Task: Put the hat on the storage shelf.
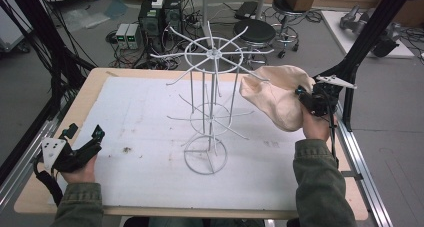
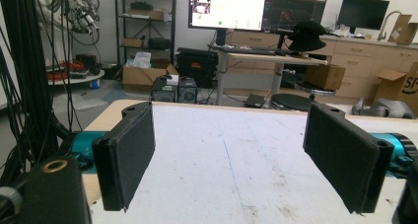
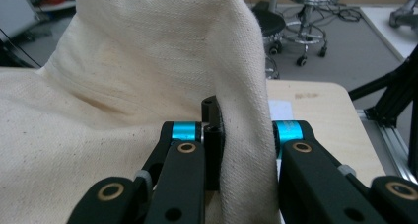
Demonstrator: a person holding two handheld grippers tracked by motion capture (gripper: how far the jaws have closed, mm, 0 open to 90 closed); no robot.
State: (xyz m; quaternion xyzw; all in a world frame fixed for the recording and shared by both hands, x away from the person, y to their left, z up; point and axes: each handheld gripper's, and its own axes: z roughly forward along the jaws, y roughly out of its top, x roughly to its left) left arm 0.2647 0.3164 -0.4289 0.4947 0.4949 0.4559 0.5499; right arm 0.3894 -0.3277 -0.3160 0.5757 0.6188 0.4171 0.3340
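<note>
Right gripper (image 1: 306, 98) is pinching a fold of the cream canvas bag (image 1: 272, 94), holding it raised beside the white wire rack's (image 1: 210, 107) upper arms, probably to hook it on 1. Left gripper (image 1: 85, 137) is resting wide open at the bench (image 1: 135, 112) edge, holding nothing.

Open mat left of the rack, crowded air to its right

The rack (image 1: 210, 107) stands mid-table, its thin arms spreading at several heights and blocking any straight pass through it. Left of the rack the white mat (image 1: 135, 132) lies bare up to the left gripper (image 1: 85, 137). Right of the rack, the cloth (image 1: 275, 94) hangs against the upper arm tips, leaving only low room over the mat beneath it.
</note>
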